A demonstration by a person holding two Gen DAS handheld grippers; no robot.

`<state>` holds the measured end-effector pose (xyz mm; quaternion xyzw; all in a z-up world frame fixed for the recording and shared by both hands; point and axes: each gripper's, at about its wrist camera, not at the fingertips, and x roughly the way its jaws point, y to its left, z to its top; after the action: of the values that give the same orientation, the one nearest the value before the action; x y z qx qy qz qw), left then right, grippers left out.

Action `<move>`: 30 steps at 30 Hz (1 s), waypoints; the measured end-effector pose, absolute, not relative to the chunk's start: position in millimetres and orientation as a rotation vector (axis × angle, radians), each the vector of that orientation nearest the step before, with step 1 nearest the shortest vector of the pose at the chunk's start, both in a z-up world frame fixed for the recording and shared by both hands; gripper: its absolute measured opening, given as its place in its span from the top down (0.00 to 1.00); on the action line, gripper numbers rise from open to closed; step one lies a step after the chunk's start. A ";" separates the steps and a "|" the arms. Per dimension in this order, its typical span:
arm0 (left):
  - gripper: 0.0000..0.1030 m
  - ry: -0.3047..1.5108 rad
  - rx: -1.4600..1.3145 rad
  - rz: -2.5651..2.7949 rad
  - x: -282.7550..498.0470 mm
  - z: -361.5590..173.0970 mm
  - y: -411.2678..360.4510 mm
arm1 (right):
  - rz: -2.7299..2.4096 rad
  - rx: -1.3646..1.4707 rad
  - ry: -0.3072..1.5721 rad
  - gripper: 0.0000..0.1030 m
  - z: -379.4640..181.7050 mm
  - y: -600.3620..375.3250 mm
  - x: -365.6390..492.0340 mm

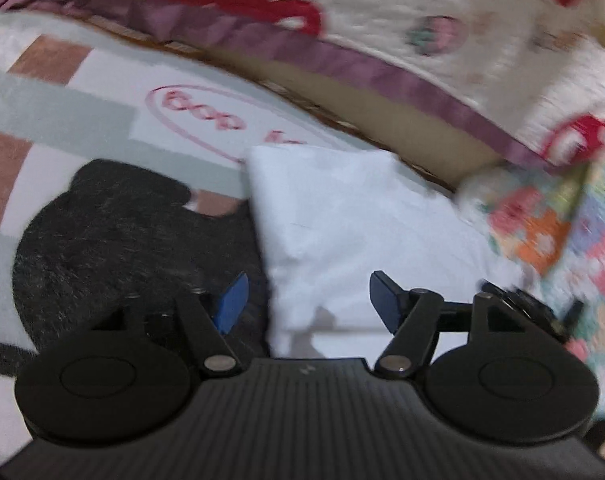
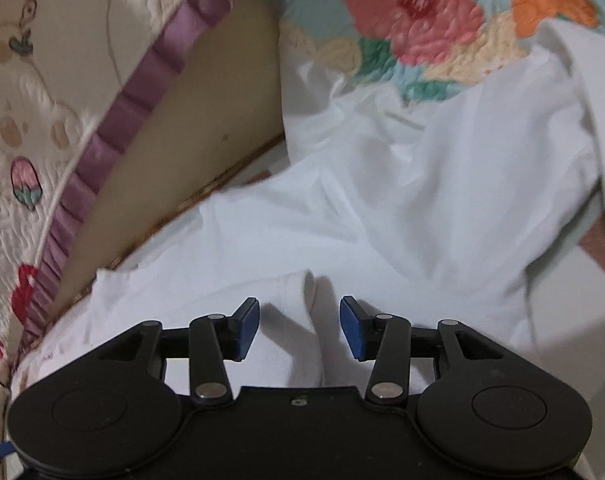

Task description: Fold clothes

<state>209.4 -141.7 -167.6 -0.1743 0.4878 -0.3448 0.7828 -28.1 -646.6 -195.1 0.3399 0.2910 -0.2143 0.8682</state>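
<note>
Left wrist view, nearest: left gripper [image 1: 304, 300], blue pads spread wide with nothing between them, hanging over the seam where two garments meet.
Left wrist view, white garment: white garment [image 1: 342, 232] lies straight ahead of the fingers and slightly toward the right one, on the patterned blanket [image 1: 62, 92]; it looks doubled over, with a clean corner at its far left end, and its long axis runs from that corner back toward the camera's right.
Left wrist view, dark garment: black garment [image 1: 114, 248] lies bunched just beside the white one, touching its left edge, ahead of the left finger.
Left wrist view, far edge: a cream quilt [image 1: 422, 12] with purple trim rises beyond the blanket's far edge; a floral quilt [image 1: 542, 224] meets the white cloth's right end. This view is blurred, so finer folds cannot be read.
Right wrist view, nearest: right gripper [image 2: 299, 326], pads spread apart and gripping nothing, low over the white garment [image 2: 422, 208].
Right wrist view, key relation: a raised ridge of white cloth [image 2: 302, 296] stands directly between the two pads, running away from the camera along the fingers' line.
Right wrist view, spread: the cloth continues rumpled up and to the right, reaching the floral quilt [image 2: 414, 8].
Judgement: the right gripper is the nearer to a pinchable fold. Whether this white piece is mid-fold or already folded, the pictures do not settle.
</note>
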 end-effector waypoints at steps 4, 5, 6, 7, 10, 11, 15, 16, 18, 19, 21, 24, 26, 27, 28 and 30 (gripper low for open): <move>0.34 1.001 -0.327 -0.698 243.1 -166.4 -164.5 | -0.437 0.720 0.585 0.47 -197.2 -646.2 -23.2; 0.34 0.982 -0.309 -0.693 250.8 -166.2 -169.9 | -0.432 0.726 0.584 0.47 -197.6 -647.2 -21.6; 0.34 0.979 -0.283 -0.671 256.3 -168.9 -177.1 | -0.428 0.717 0.590 0.47 -197.6 -647.6 -19.3; 0.34 0.978 -0.276 -0.656 260.2 -172.3 -179.9 | -0.424 0.700 0.601 0.47 -197.0 -647.1 -16.1; 0.34 0.993 -0.290 -0.635 265.0 -184.4 -183.3 | -0.418 0.620 0.640 0.47 -194.8 -642.0 -8.2; 0.34 1.004 -0.298 -0.633 264.8 -188.6 -183.2 | -0.415 0.588 0.649 0.47 -194.3 -639.2 -6.1; 0.33 0.962 -0.245 -0.652 261.1 -189.1 -190.5 | -0.399 0.485 0.662 0.75 -194.7 -629.1 -0.6; 0.32 0.955 -0.255 -0.667 260.6 -190.5 -192.5 | -0.400 0.467 0.664 0.79 -195.0 -627.0 0.6; 0.32 0.941 -0.275 -0.697 259.7 -193.5 -196.7 | -0.404 0.440 0.657 0.87 -193.8 -622.6 3.2; 0.32 0.934 -0.286 -0.712 259.2 -195.0 -198.7 | -0.406 0.431 0.649 0.88 -192.2 -620.3 4.6; 0.34 0.919 -0.307 -0.742 258.3 -197.9 -202.8 | -0.407 0.407 0.637 0.88 -187.7 -615.4 8.2; 0.98 0.897 -0.298 -0.775 256.7 -199.5 -209.8 | -0.402 0.355 0.630 0.88 -177.6 -612.0 16.9; 0.96 0.876 -0.255 -0.768 255.7 -192.0 -211.2 | -0.409 0.320 0.622 0.89 -168.4 -611.1 22.9; 0.96 0.854 -0.223 -0.752 253.5 -185.4 -210.8 | -0.418 0.301 0.615 0.89 -162.7 -611.3 26.0; 0.96 0.817 -0.147 -0.740 249.3 -177.9 -214.1 | -0.419 0.281 0.606 0.90 -156.3 -611.5 28.8; 0.96 0.725 0.018 -0.714 240.3 -164.1 -223.6 | -0.423 0.233 0.589 0.90 -144.5 -611.2 35.5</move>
<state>240.3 -223.6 -164.1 0.0084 0.3469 -0.3416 0.8734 35.5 -611.2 -144.5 0.1139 0.2874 -0.2065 0.9283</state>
